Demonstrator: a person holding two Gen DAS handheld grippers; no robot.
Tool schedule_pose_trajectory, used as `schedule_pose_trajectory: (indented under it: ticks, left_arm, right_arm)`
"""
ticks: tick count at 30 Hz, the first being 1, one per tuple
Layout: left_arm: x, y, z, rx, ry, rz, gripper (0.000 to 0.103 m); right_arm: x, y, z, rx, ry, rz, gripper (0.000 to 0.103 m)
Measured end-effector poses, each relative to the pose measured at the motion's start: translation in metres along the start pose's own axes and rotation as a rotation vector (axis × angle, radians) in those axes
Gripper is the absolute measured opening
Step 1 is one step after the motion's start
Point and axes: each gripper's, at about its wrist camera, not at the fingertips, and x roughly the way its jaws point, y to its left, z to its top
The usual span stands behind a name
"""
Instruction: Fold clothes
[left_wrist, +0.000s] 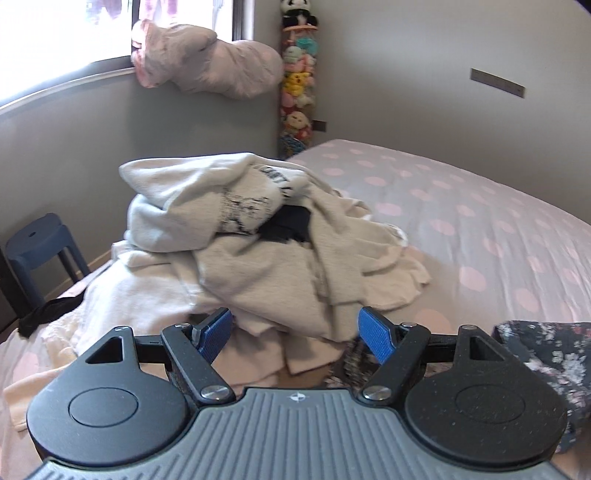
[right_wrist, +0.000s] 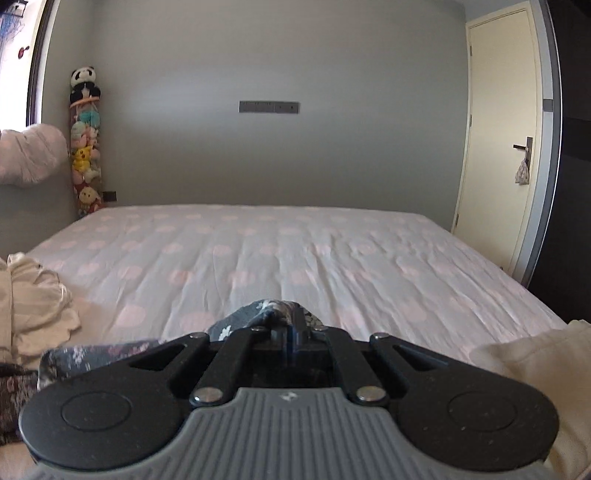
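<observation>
A pile of white and cream clothes (left_wrist: 258, 236) lies on the bed, with a printed white shirt (left_wrist: 236, 199) on top and a black item (left_wrist: 291, 225) tucked in it. My left gripper (left_wrist: 295, 334) is open and empty, its blue pads just short of the pile's front edge. My right gripper (right_wrist: 293, 332) is shut on a dark blue floral garment (right_wrist: 273, 312), which trails down to the left (right_wrist: 99, 354). The same garment shows at the right of the left wrist view (left_wrist: 546, 354).
The bed (right_wrist: 332, 258) has a grey sheet with pink dots. A blue stool (left_wrist: 40, 243) stands at the left. A pink bundle (left_wrist: 207, 59) sits on the window ledge. A column of plush toys (left_wrist: 299, 85) is in the corner. A cream door (right_wrist: 498, 147) is at the right.
</observation>
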Motion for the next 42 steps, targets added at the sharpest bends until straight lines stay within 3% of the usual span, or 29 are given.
schedule_pose_trajectory:
  ticks: [7,10,12,17,20,23,27,35,42]
  left_arm:
    - [-0.006,-0.044,-0.004,0.082,0.026,-0.066,0.075]
    - [-0.005,-0.061,-0.005,0.101,0.039,-0.087,0.075]
    - [-0.005,-0.071,-0.006,0.105,0.047,-0.103,0.075]
    - [0.002,-0.095,-0.007,0.131,0.074,-0.128,0.075]
    - [0.007,-0.108,-0.009,0.155,0.091,-0.132,0.075]
    - [0.014,-0.119,-0.009,0.165,0.111,-0.134,0.075]
    - [0.022,-0.13,-0.009,0.178,0.124,-0.132,0.075]
    - [0.036,-0.146,-0.01,0.2,0.154,-0.127,0.075]
    - [0.049,-0.157,-0.011,0.213,0.174,-0.127,0.075]
  right_arm:
    - [-0.006,-0.014,-0.034,-0.006,0.11,0.077,0.009]
    - [-0.015,-0.023,-0.038,-0.037,0.109,0.106,0.016]
    - [-0.022,-0.029,-0.038,-0.053,0.101,0.115,0.032]
    - [-0.034,-0.042,-0.038,-0.108,0.116,0.169,0.044]
    - [-0.038,-0.049,-0.039,-0.134,0.167,0.259,0.054]
    - [-0.042,-0.053,-0.042,-0.136,0.239,0.356,0.057]
    - [-0.055,-0.052,-0.045,-0.251,0.296,0.436,0.067]
    - [-0.061,-0.059,-0.025,-0.377,0.358,0.429,0.071]
    - [-0.046,-0.072,0.005,-0.339,0.264,0.369,0.071]
